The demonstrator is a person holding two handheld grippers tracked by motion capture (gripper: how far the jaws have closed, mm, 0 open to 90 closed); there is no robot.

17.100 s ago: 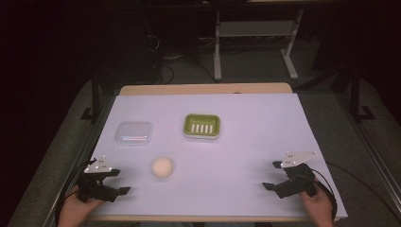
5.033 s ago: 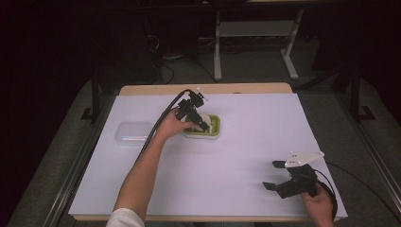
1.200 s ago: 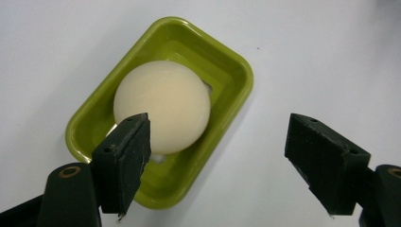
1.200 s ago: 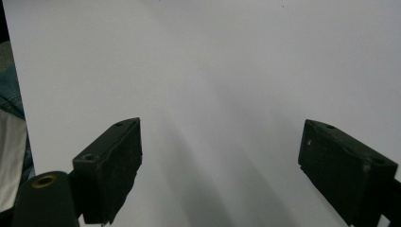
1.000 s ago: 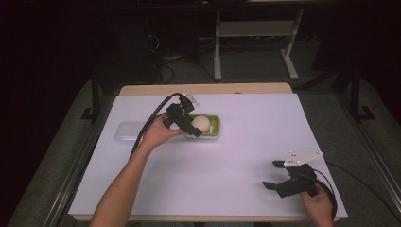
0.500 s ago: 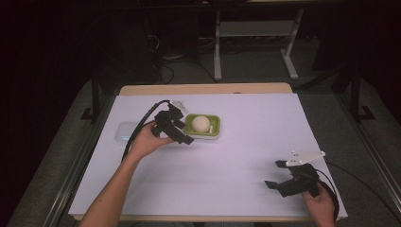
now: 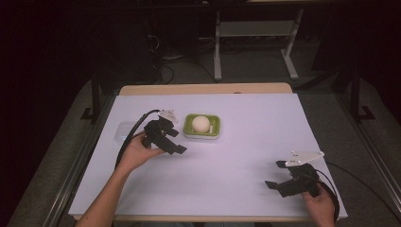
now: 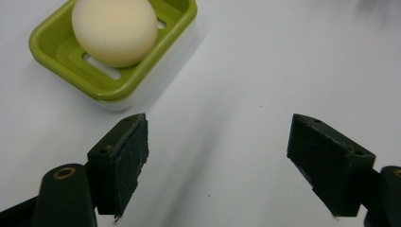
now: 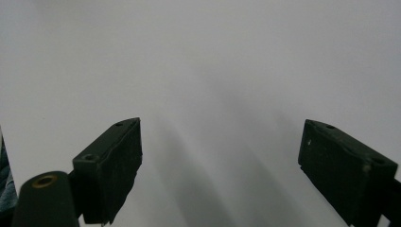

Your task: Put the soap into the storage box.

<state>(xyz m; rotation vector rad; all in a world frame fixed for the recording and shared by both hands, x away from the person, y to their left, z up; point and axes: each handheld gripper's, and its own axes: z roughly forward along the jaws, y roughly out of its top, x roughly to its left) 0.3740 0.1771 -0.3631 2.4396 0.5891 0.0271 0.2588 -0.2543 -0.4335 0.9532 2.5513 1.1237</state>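
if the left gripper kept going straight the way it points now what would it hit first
Probably just the white table cover. The left gripper is open, its line passing to the right of the green soap dish holding the soap. Depth is hard to judge.

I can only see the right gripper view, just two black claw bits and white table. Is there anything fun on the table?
Observer: Yes, a green soap dish sits toward the far middle of the table, with a cream round soap lying in it.
Operator: Who is near it?
Observer: The left claw hangs just beside the dish on the person's left, jaws wide apart and holding nothing.
Operator: Where's my claw then?
Observer: The right claw is at the near right corner, far from the dish, jaws apart too.
Operator: Anything else?
Observer: A clear lid lies flat behind the left hand.
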